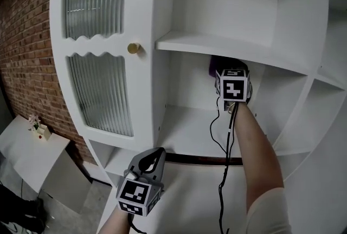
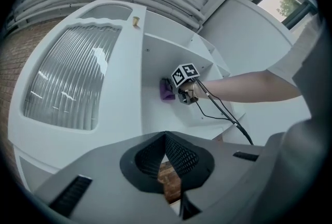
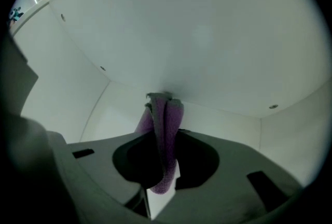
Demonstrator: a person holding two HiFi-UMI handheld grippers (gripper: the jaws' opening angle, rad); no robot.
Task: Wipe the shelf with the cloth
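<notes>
Head view: my right gripper (image 1: pixel 229 77) is deep in the white cabinet's (image 1: pixel 149 97) middle bay, just under the upper shelf (image 1: pixel 217 43), with the purple cloth (image 1: pixel 216 66) at its tip. My left gripper (image 1: pixel 154 155) hangs low, outside the bay.

Left gripper view: jaws together, nothing between them.

Right gripper view: jaws clamped on the cloth, whose top edge touches a white inner panel.

From the head view I am seeing only a purple sliver of the cloth (image 1: pixel 215 68); the right tool (image 1: pixel 232 85) is covering the rest. The cabinet (image 1: pixel 303 38) is running off the top and right edges. A thing (image 1: pixel 37 127) on the table (image 1: pixel 19 146) is reading too small to name.
</notes>
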